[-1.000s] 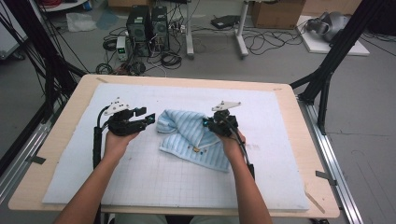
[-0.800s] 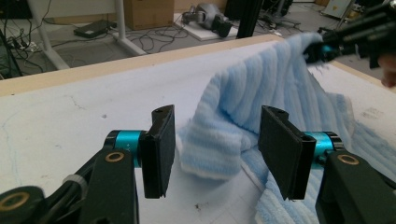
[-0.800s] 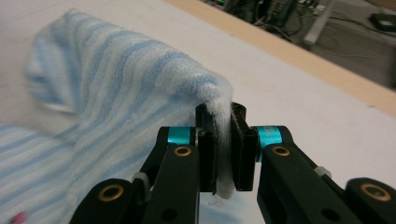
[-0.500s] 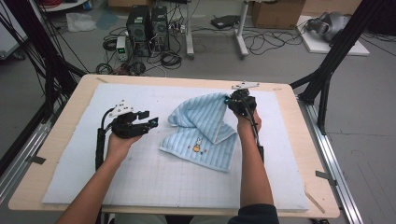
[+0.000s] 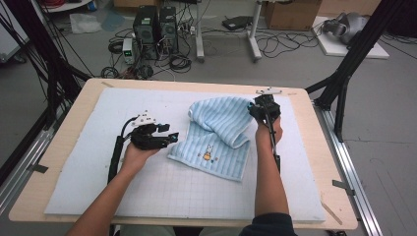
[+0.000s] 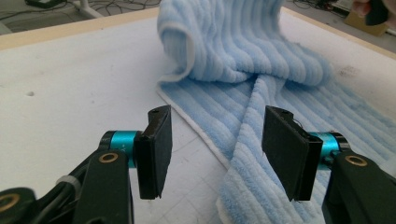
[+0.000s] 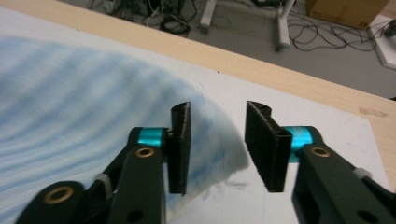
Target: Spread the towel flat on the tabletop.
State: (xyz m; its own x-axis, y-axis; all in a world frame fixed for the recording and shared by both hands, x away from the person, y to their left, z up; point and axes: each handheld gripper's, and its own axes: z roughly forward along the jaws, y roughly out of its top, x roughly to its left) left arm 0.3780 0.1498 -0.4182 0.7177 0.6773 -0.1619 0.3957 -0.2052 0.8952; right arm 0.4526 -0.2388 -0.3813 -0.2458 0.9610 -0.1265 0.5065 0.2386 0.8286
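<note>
Table [image 5: 64, 206] first: one wooden top is sitting in the middle of the room, and one white gridded mat [image 5: 147, 196] is covering most of it. One light blue striped towel [image 5: 216, 132] is lying on that mat near its centre, its far part folded over and heaped up toward the far right, its near part spreading flat with a small embroidered figure [image 5: 208, 153] on it. Two hand-held grippers are working at it, one in each of the person's hands.

The right gripper [image 5: 259, 109] is sitting at the towel's far right corner, close to the table's far edge. Its jaws have just been opening and are standing moderately apart; in the right gripper view [image 7: 217, 144] nothing is pinched between them, and the blurred cloth is lying behind and beside the left-hand jaw.

The left gripper [image 5: 169, 140] is hanging just beside the towel's left edge. In the left gripper view [image 6: 217, 154] its jaws are spread wide and have just been opening a little further, with the towel's white-bound edge running between them, and the pads are not pressing on it.
</note>
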